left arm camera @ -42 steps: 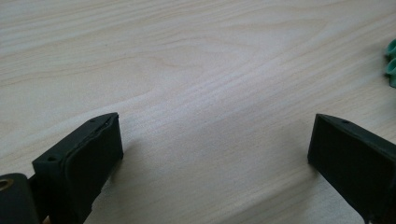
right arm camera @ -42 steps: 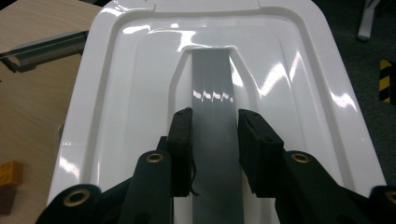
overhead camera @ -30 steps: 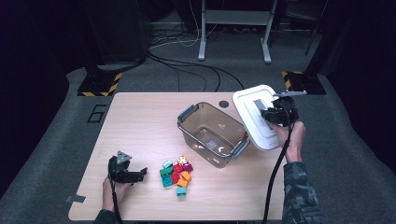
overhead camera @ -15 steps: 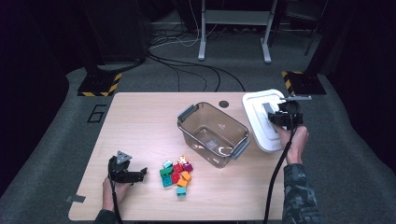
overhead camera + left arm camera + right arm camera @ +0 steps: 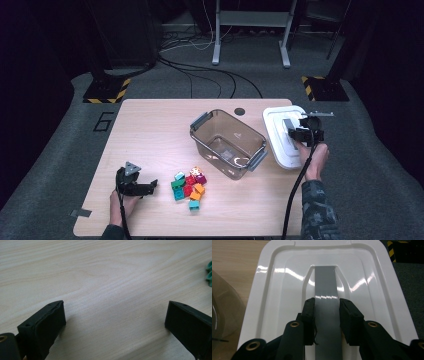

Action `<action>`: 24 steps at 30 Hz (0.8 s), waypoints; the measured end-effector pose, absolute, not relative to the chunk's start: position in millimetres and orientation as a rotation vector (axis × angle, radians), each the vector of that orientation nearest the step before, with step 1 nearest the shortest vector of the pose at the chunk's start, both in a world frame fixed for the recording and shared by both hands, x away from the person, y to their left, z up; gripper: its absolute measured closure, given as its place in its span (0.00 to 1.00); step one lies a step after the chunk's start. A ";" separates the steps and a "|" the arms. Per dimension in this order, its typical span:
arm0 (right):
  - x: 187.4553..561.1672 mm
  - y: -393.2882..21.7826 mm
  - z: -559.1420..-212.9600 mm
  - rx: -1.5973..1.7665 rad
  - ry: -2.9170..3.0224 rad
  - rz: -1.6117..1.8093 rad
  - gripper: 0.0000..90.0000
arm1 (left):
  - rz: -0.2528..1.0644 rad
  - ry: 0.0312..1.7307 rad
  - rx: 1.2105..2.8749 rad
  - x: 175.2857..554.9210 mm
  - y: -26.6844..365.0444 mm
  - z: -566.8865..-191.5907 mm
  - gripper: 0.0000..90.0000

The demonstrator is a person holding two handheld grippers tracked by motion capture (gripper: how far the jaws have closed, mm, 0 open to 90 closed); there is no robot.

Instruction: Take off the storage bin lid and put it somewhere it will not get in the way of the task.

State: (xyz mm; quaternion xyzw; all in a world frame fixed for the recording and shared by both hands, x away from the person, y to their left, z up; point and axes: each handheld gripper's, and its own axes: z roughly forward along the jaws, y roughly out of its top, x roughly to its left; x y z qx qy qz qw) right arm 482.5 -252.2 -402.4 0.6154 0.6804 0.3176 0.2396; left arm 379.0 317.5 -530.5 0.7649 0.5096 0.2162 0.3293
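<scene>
A white lid [image 5: 278, 141] lies at the table's right edge, beside a clear plastic bin [image 5: 193, 134]. My right gripper [image 5: 296, 132] is shut on the lid's grey handle strip [image 5: 325, 282]; in the right gripper view both pads press its sides, gripper [image 5: 326, 302], lid [image 5: 282, 290]. Several coloured blocks [image 5: 189, 184] sit in a heap in front of the bin. My left gripper [image 5: 147, 186] rests on the wood left of the heap, open, with bare table between its jaws [image 5: 115, 312]. A green block [image 5: 209, 273] shows at that view's right edge.
The wooden table [image 5: 150, 130] has a round black cable hole [image 5: 239, 111] behind the bin. The lid's right side reaches over the table edge above grey carpet [image 5: 409, 290]. The bin's curved wall [image 5: 224, 315] is close on the lid's left.
My right gripper has carried the lid rightward and down, from tilted over the bin's right rim to flat at the table's right edge. The left gripper has not moved.
</scene>
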 end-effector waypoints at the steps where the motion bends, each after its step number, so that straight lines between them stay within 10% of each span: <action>1: 482.5 -252.2 -404.6 1.690 1.858 0.871 0.74 | 0.566 1.333 2.001 379.0 317.6 -530.5 0.03; 24: 488.3 -249.6 -449.1 1.726 1.920 0.828 0.74 | 0.566 1.333 2.002 379.1 317.5 -530.5 0.03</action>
